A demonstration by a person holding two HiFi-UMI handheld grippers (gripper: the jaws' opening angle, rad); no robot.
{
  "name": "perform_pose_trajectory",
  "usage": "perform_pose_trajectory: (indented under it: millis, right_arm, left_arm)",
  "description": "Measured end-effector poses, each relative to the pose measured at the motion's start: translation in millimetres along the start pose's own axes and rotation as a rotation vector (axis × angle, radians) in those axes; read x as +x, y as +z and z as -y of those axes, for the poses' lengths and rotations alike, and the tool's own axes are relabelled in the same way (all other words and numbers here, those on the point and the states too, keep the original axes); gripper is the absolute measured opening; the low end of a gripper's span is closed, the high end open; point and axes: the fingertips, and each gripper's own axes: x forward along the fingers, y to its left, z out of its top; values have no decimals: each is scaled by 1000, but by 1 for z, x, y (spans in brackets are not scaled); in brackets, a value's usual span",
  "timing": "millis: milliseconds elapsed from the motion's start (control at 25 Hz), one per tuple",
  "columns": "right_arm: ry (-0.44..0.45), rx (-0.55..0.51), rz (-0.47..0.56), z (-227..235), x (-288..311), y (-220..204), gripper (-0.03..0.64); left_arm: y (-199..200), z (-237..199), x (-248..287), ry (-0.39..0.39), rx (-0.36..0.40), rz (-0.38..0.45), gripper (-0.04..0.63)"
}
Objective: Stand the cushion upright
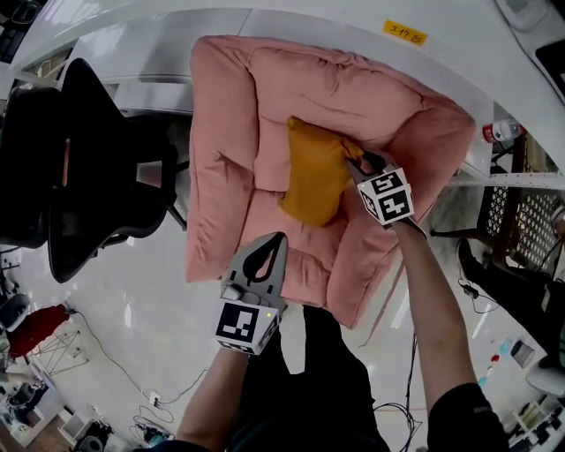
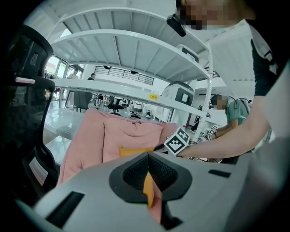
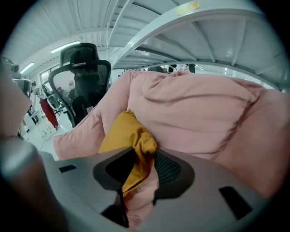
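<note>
A mustard-yellow cushion (image 1: pixel 313 172) rests on the seat of a pink padded sofa chair (image 1: pixel 353 88), leaning toward its backrest. My right gripper (image 1: pixel 357 159) is at the cushion's upper right corner. In the right gripper view that bunched corner (image 3: pixel 142 142) lies between the jaws of the gripper (image 3: pixel 138 163); it touches the right pad while a dark gap shows at the left pad, so the jaws stand open around it. My left gripper (image 1: pixel 269 247) hovers over the seat's front edge, shut and empty. In its own view (image 2: pixel 149 181) the cushion (image 2: pixel 133 151) lies ahead.
A black office chair (image 1: pixel 88 168) stands close to the sofa chair's left side. A white shelf frame (image 1: pixel 265 18) runs behind the backrest. Cables (image 1: pixel 132 371) and a red object (image 1: pixel 35 327) lie on the glossy floor. Another person (image 2: pixel 233 113) sits far off.
</note>
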Motion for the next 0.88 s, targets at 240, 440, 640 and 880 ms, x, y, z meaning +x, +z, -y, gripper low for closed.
perform_pose_trajectory:
  millis: [240,440,640,880]
  right_arm:
    - [-10,67,-26,4,-10,1,191]
    - [-80,137,20,5,-43,7,202]
    - [-172,215,122,-10,-92,20,81]
    - [-185,312,225,-62,-157,34,21]
  left_arm:
    - [3,4,10,-2,-18,-6,6]
    - [7,-3,7,27,-55,-21,6]
    - [9,-9,-13,33,-81,-36,6]
    - [13,-5,-48,21,-103,-82,6]
